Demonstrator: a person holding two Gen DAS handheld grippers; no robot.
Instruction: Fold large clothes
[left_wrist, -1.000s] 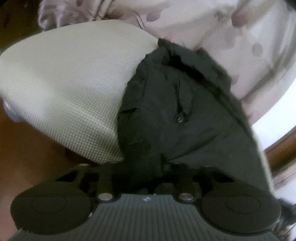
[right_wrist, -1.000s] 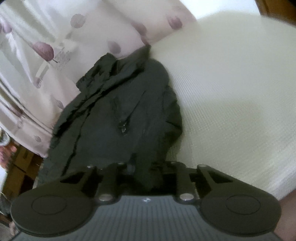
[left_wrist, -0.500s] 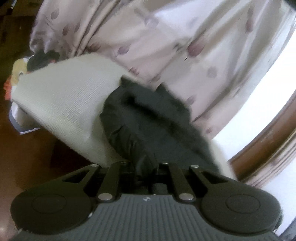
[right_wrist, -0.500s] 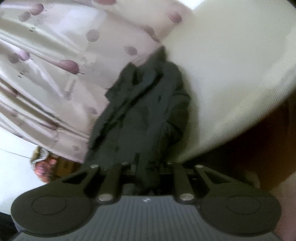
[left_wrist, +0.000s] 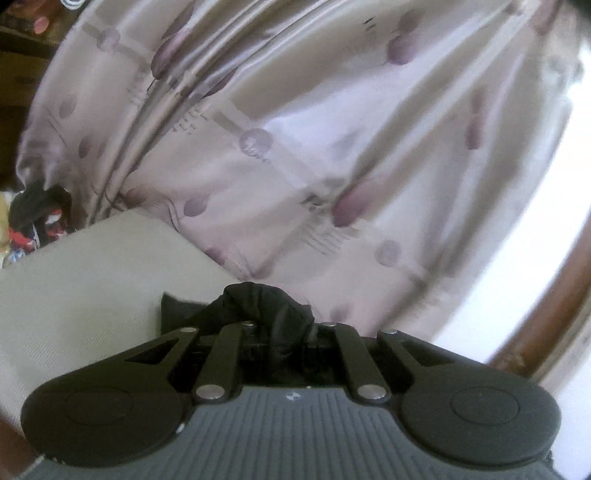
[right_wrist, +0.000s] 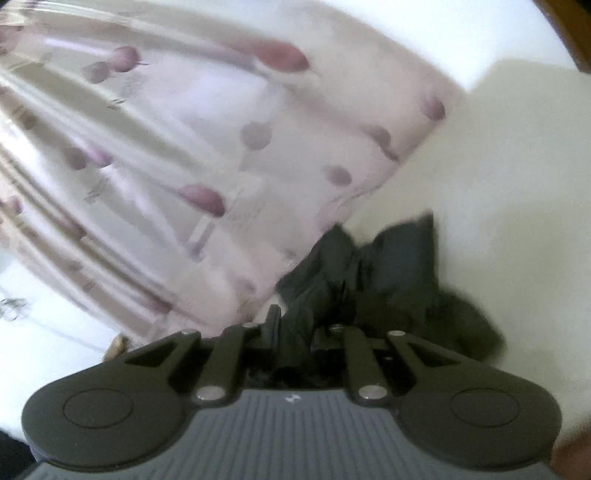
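Note:
A black garment (left_wrist: 266, 306) bunches up just ahead of my left gripper (left_wrist: 282, 332), which is shut on a pinch of its cloth; most of it hangs out of sight below. In the right wrist view the same black garment (right_wrist: 391, 273) drapes down over a cream mattress (right_wrist: 498, 184), and my right gripper (right_wrist: 295, 325) is shut on a fold of it. Both grippers point nearly level, lifted above the bed. The fingertips are buried in the dark fabric.
A pale curtain (left_wrist: 295, 147) with purple spots fills the background, seen too in the right wrist view as a curtain (right_wrist: 184, 147). The cream mattress (left_wrist: 81, 280) lies low at left. A wooden frame (left_wrist: 554, 302) runs along the right. Clutter (left_wrist: 33, 218) sits far left.
Both grippers rose with the black garment and tilted up toward level. The garment, earlier spread on the mattress, now mostly hangs below view; the curtain fills the frames.

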